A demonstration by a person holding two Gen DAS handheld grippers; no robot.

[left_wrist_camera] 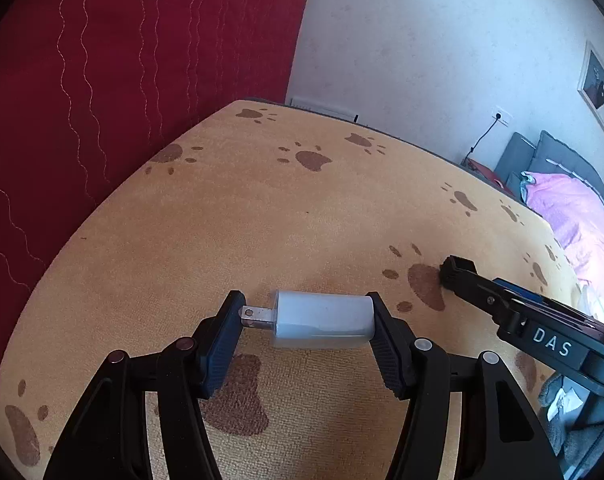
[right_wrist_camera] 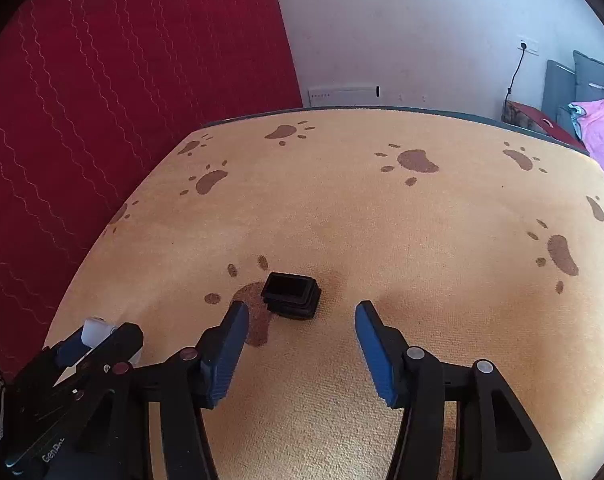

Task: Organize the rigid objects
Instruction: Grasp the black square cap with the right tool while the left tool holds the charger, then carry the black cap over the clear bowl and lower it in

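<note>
Left hand-held gripper [left_wrist_camera: 306, 320] pinches a white charger [left_wrist_camera: 322, 320] lengthwise, prongs against one pad, just above the paw-print counter [left_wrist_camera: 262, 208]. Right hand-held gripper [right_wrist_camera: 302, 320] stands spread, touching nothing; a black cap [right_wrist_camera: 291, 295] lies on the counter just beyond its fingertips, well away from every edge.

We're looking at an orange paw-print mat [right_wrist_camera: 382, 220] covering the work surface. Red quilted fabric [right_wrist_camera: 122, 100] is hanging on the left, a white wall [right_wrist_camera: 402, 32] sitting behind. A cable is running down from a wall socket [right_wrist_camera: 527, 46]. A grey headboard [left_wrist_camera: 550, 156] and pink bedding [left_wrist_camera: 570, 208] are showing on the right. Daylight is lighting the room evenly.
</note>
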